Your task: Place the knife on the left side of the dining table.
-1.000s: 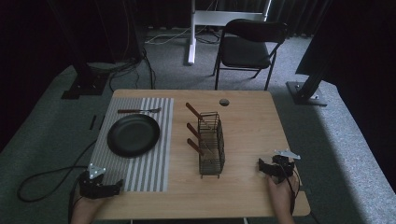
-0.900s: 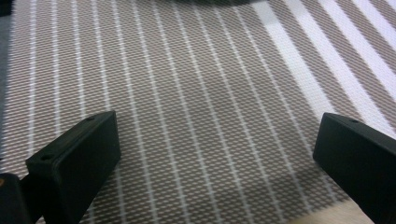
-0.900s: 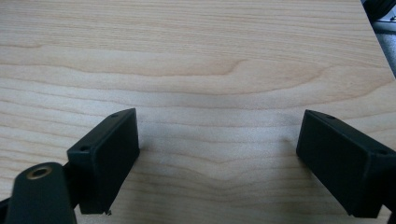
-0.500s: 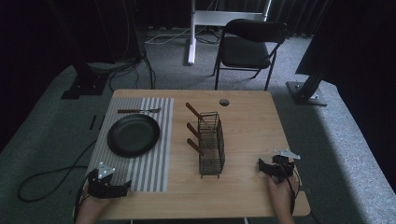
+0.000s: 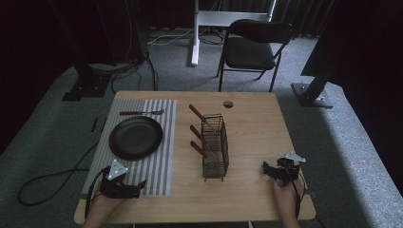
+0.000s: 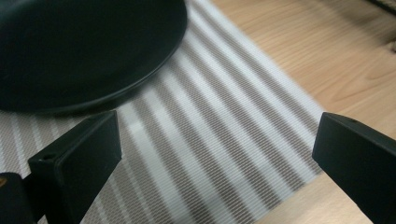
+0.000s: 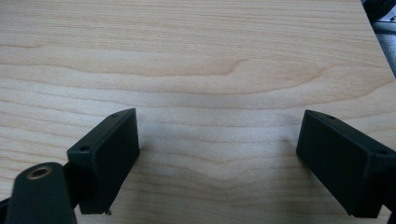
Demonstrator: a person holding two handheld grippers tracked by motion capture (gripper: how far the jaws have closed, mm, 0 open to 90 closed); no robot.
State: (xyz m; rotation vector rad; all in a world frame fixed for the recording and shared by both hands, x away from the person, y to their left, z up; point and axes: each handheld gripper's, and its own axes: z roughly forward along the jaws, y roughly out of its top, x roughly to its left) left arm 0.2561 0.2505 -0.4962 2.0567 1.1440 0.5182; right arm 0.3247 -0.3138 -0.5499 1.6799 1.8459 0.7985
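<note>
basket (image 5: 215, 147) of wire is standing on the surface (image 5: 252, 128), holding three brown-handled utensils (image 5: 198, 149); both grippers' fingers are gaping open, gripping nothing.

Items being counted, high view, tabletop and surroundings:

- Table (image 5: 256, 128), wooden: 1.
- Placemat (image 5: 159, 156), striped: 1.
- Plate (image 5: 136, 137), black, round: 1.
- Utensil (image 5: 141, 112) w/ wooden handle, lying flat on mat: 1; type cannot be told.
- Wire rack (image 5: 215, 151): 1.
- Wooden handles (image 5: 196, 113) being seen sticking out of rack: 3.
- Hole (image 5: 228, 104) in tabletop: 1.
- Grippers being held: 2, i.e. left gripper (image 5: 139, 185) and right gripper (image 5: 265, 169); 2 jaws each, spread apart.
- Chair (image 5: 252, 47), black, behind table: 1.
</note>
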